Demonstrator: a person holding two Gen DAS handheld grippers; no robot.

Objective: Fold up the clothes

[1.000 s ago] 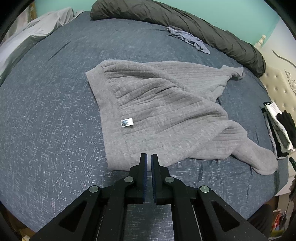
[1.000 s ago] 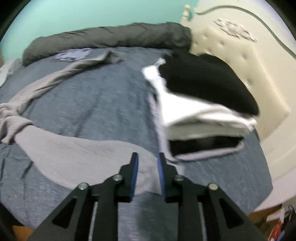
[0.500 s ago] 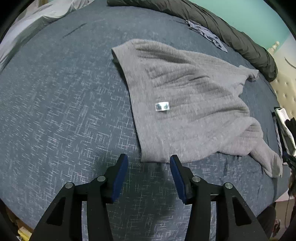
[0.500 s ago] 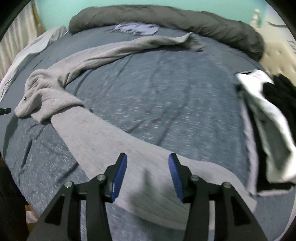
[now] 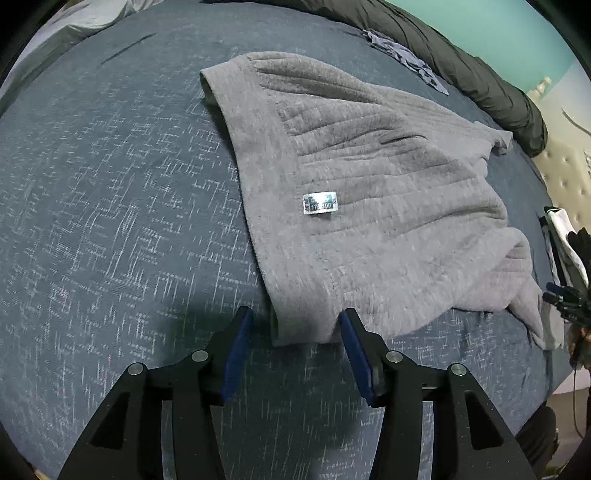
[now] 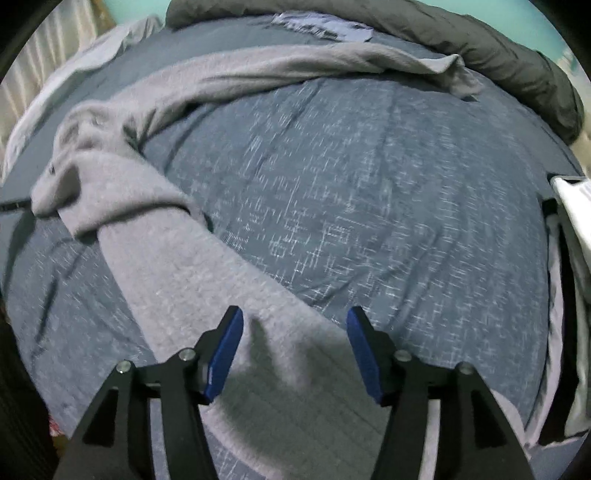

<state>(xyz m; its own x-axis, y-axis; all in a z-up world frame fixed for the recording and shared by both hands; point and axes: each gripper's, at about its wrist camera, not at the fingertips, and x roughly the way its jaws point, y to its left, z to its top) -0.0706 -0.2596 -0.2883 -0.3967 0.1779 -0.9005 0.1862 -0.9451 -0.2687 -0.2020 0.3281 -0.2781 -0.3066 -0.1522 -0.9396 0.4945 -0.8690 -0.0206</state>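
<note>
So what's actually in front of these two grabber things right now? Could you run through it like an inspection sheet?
Surface: a bed with a dark blue flecked cover, wrinkled in places.
Job's things: a grey sweater lies spread on the bed, white label facing up; one sleeve runs under the right gripper.
Clutter: a stack of black and white clothes at the bed's right edge; a small blue-grey garment by the dark rolled duvet.
Grippers: left gripper open, its fingers either side of the sweater's near corner; right gripper open above the sleeve.
Cables: nothing seen for certain.
Surroundings: teal wall, cream tufted headboard.
</note>
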